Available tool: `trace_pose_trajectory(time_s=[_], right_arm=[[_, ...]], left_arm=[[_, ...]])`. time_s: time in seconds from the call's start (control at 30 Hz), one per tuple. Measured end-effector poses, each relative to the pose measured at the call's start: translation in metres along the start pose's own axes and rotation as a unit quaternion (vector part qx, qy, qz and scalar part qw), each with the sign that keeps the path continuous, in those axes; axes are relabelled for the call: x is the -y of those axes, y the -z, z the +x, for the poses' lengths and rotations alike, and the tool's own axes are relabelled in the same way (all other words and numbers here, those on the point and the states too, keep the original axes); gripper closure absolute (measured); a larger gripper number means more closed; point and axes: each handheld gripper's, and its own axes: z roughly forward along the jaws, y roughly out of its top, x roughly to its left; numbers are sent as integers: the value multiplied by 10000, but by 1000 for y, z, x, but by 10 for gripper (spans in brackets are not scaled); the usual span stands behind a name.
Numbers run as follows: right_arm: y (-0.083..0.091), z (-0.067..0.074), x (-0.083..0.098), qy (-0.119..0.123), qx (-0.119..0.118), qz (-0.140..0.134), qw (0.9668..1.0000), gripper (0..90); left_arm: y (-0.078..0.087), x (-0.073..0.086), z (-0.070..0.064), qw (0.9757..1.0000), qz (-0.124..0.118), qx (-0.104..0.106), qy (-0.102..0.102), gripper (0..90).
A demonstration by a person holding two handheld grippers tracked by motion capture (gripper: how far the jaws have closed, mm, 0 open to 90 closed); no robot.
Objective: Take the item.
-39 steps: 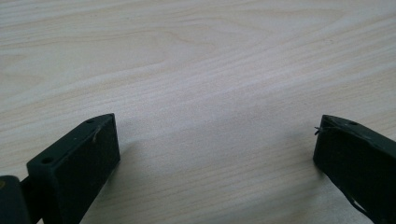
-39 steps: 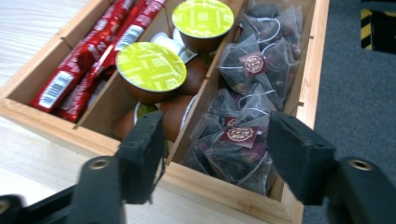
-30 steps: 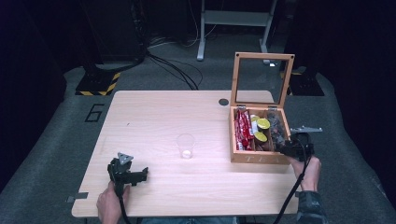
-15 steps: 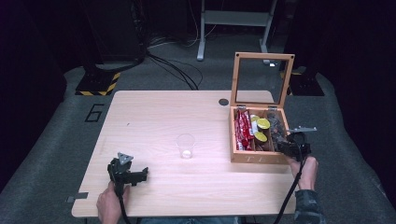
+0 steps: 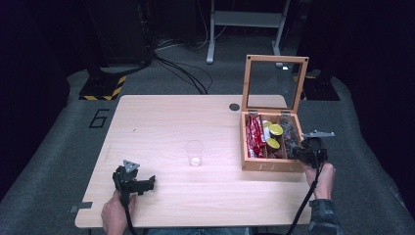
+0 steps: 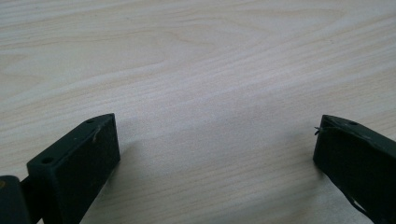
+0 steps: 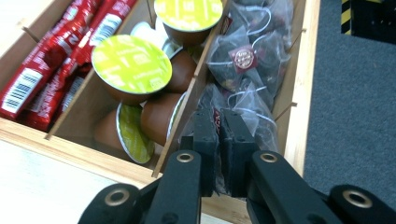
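An open wooden box [image 5: 266, 165] with a raised glass lid [image 5: 274, 81] stands at the table's right. It holds red sachets [image 7: 46, 70], green-topped capsules [image 7: 130, 65] and clear tea bags [image 7: 243, 60] in separate compartments. My right gripper [image 5: 301, 154] reaches into the tea bag compartment at the box's near right corner. Seen in its own view, the right gripper [image 7: 219, 121] has its jaws shut on the top of a tea bag [image 7: 261, 126]. My left gripper [image 5: 147, 183] rests near the table's front left, and in its own view the left gripper [image 6: 217, 140] is open wide over bare wood.
A clear plastic cup [image 5: 195, 152] with something small and white inside stands mid-table, left of the box. A dark round disc [image 5: 234, 106] lies on the table behind the box. Cables and stands cover the floor beyond the far edge.
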Motion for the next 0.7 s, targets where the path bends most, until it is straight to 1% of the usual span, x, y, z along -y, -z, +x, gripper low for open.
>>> trace_pose_trajectory(time_s=[0.43, 0.47, 0.5, 0.53, 0.57, 0.7], right_arm=[[19, 3, -11, 143, 127, -202, 9996, 862], [19, 3, -12, 195, 119, -259, 9994, 863], [21, 4, -13, 174, 137, -228, 9995, 863], [23, 5, -14, 241, 137, -252, 9993, 864], [24, 5, -15, 236, 143, -298, 9992, 864], [27, 7, -18, 261, 140, -300, 9991, 866]], left_arm=[[0, 0, 0, 10000, -1, 1, -3, 3], [0, 0, 0, 10000, 0, 1, -1, 3], [0, 0, 0, 10000, 2, 1, -2, 3], [0, 0, 0, 10000, 2, -3, -7, 3], [0, 0, 0, 10000, -3, 2, -2, 3], [0, 0, 0, 10000, 1, -4, -4, 3]])
